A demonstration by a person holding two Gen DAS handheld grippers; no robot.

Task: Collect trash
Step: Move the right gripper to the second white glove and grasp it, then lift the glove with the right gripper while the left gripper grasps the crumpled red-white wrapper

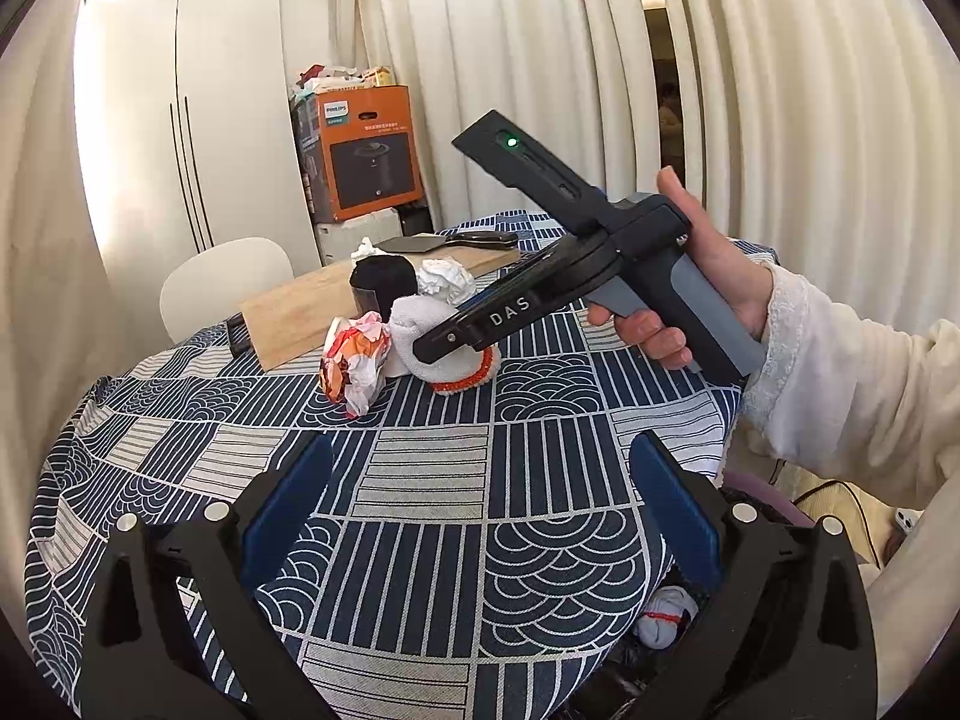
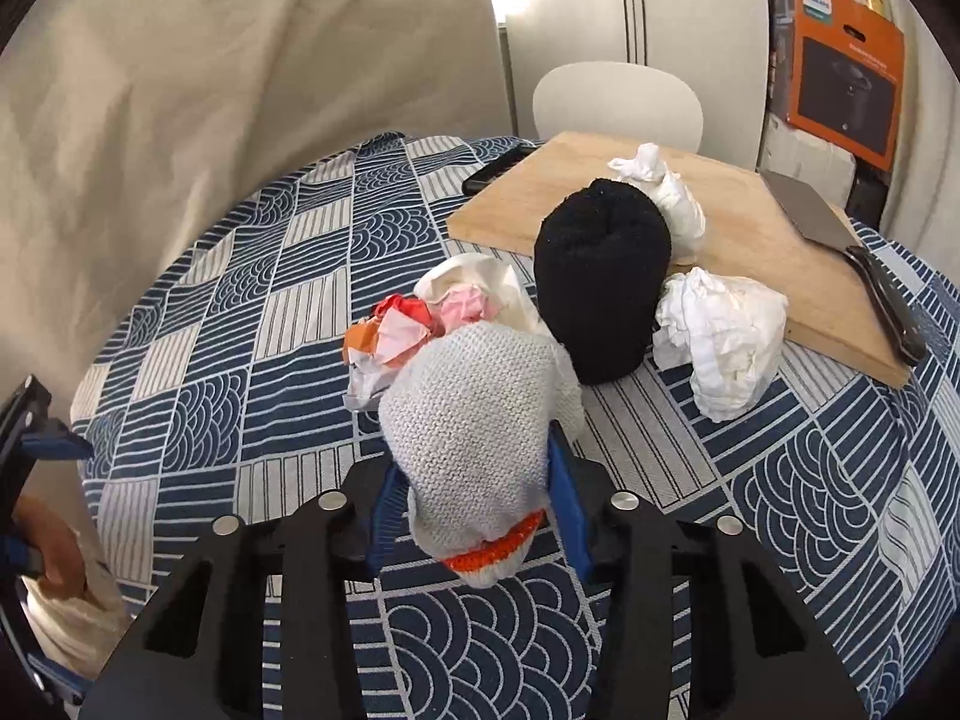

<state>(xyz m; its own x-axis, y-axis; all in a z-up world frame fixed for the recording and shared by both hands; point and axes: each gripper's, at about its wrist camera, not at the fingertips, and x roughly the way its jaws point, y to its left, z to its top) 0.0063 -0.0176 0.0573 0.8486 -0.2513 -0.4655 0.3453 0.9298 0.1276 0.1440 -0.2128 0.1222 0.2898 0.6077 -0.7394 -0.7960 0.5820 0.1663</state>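
Readable text: two markings

"PHILIPS" stands on the orange box far across the room; white letters "DAS" run along the black arm of the right gripper, held at right.

knife on board, sock before board

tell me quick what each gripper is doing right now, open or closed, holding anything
Left gripper: jaws open, holding nothing, above the tablecloth.
Right gripper: jaws shut on the grey knitted sock.
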